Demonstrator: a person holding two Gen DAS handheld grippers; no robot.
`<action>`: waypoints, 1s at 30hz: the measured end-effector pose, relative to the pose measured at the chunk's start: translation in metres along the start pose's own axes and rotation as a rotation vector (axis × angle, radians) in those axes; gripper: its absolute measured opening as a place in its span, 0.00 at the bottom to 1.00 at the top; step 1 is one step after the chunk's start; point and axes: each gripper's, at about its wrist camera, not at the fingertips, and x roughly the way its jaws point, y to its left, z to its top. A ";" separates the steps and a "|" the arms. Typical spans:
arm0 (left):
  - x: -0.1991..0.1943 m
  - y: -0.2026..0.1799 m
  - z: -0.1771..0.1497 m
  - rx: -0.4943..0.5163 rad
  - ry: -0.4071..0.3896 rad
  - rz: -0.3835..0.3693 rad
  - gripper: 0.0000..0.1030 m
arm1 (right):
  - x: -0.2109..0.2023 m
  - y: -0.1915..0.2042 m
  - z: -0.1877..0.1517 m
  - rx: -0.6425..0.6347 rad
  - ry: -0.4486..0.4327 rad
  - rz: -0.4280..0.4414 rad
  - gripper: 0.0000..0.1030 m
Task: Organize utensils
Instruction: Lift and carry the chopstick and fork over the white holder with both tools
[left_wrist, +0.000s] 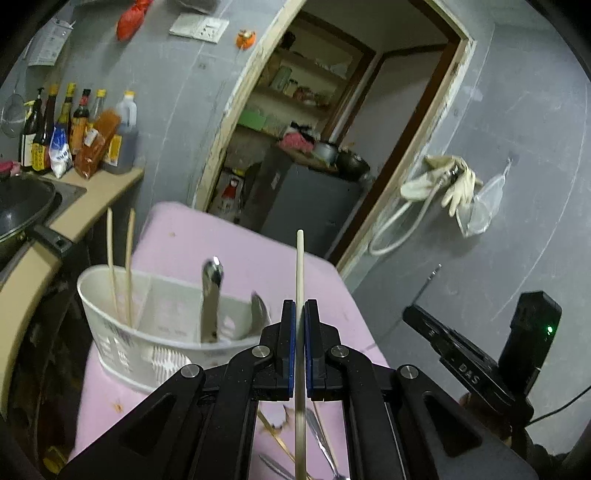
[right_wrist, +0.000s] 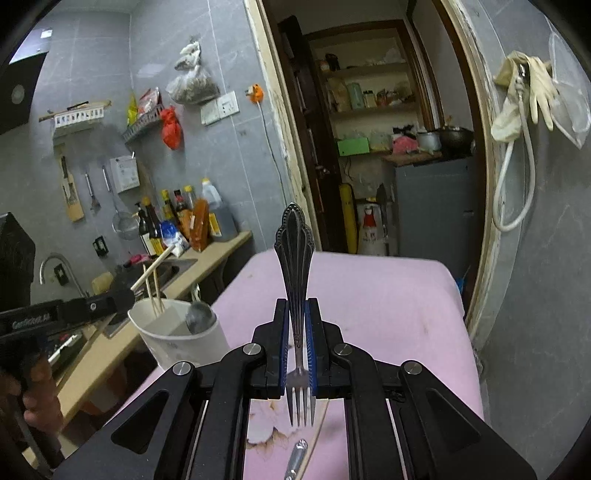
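My left gripper (left_wrist: 299, 306) is shut on a pale chopstick (left_wrist: 299, 266) that stands upright above the pink table (left_wrist: 221, 240). A white utensil caddy (left_wrist: 122, 332) sits to its left, holding two chopsticks (left_wrist: 129, 258) and two metal spoons (left_wrist: 211, 291). My right gripper (right_wrist: 296, 306) is shut on a metal fork (right_wrist: 294, 243), ornate handle up and tines down. The caddy (right_wrist: 177, 339) is to its left on the pink table (right_wrist: 388, 295). Loose utensils (left_wrist: 317, 435) lie on the table under the left gripper, and a metal handle (right_wrist: 295, 458) lies under the right one.
A counter (left_wrist: 96, 199) with sauce bottles (left_wrist: 74, 125) and a black wok (left_wrist: 22, 206) is at the left. A doorway (left_wrist: 332, 129) to a pantry is behind the table. Gloves and a hose (left_wrist: 443, 184) hang on the right wall.
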 end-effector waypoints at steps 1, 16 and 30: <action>0.000 0.003 0.005 -0.006 -0.008 0.002 0.02 | -0.001 0.001 0.004 0.000 -0.007 0.001 0.06; -0.018 0.092 0.078 -0.174 -0.229 0.059 0.02 | -0.011 0.053 0.065 -0.013 -0.161 0.135 0.06; 0.005 0.153 0.098 -0.267 -0.327 0.067 0.02 | 0.040 0.108 0.064 -0.039 -0.156 0.211 0.06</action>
